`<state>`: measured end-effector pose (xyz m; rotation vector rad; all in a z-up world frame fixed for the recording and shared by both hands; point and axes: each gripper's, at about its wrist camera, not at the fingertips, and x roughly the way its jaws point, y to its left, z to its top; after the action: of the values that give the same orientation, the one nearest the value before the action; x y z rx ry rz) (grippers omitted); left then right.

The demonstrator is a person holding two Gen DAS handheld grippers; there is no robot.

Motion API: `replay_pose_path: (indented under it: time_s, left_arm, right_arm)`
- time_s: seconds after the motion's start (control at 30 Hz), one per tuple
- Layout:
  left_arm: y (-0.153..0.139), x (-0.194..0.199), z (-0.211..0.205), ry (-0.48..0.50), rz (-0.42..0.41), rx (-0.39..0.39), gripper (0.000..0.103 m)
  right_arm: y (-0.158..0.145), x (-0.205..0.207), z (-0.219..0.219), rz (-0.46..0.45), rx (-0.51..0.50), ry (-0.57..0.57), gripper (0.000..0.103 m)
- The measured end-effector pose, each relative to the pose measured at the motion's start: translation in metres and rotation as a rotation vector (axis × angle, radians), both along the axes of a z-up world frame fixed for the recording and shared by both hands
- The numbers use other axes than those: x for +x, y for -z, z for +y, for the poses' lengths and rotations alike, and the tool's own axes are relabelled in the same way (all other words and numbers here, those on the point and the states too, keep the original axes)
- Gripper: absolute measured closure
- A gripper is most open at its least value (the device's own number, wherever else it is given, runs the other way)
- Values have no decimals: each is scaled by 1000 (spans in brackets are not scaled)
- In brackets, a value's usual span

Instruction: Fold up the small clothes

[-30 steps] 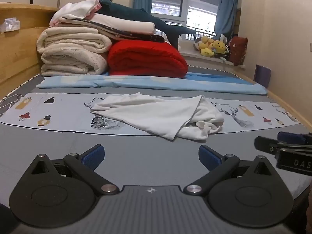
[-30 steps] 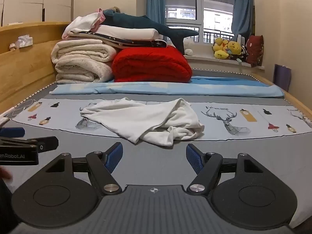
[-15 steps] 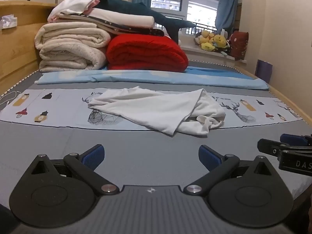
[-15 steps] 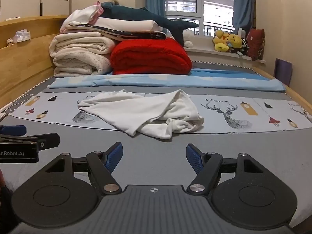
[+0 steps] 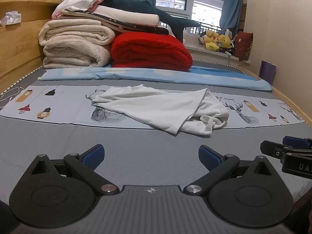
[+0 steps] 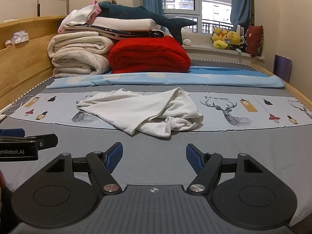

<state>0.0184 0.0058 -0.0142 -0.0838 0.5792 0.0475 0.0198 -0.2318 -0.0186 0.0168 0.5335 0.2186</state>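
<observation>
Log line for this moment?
left gripper: open, empty | right gripper: open, empty | white garment: crumpled, unfolded, untouched on bed

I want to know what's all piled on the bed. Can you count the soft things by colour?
White crumpled garment: 1
Red folded blanket: 1
Cream rolled fluffy blankets: 2
Dark teal plush shark: 1
Light blue flat sheet: 1
Total: 6
Thinner folded layers under the shark are too stacked to count.
</observation>
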Motion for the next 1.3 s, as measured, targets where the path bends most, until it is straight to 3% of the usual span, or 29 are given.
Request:
replay_pose_path:
  time_s: [1.3]
  left_arm:
    - [0,1,3,-13,9,-9,0]
  right_arm:
    - [1,3,3,6,-8,-15,30]
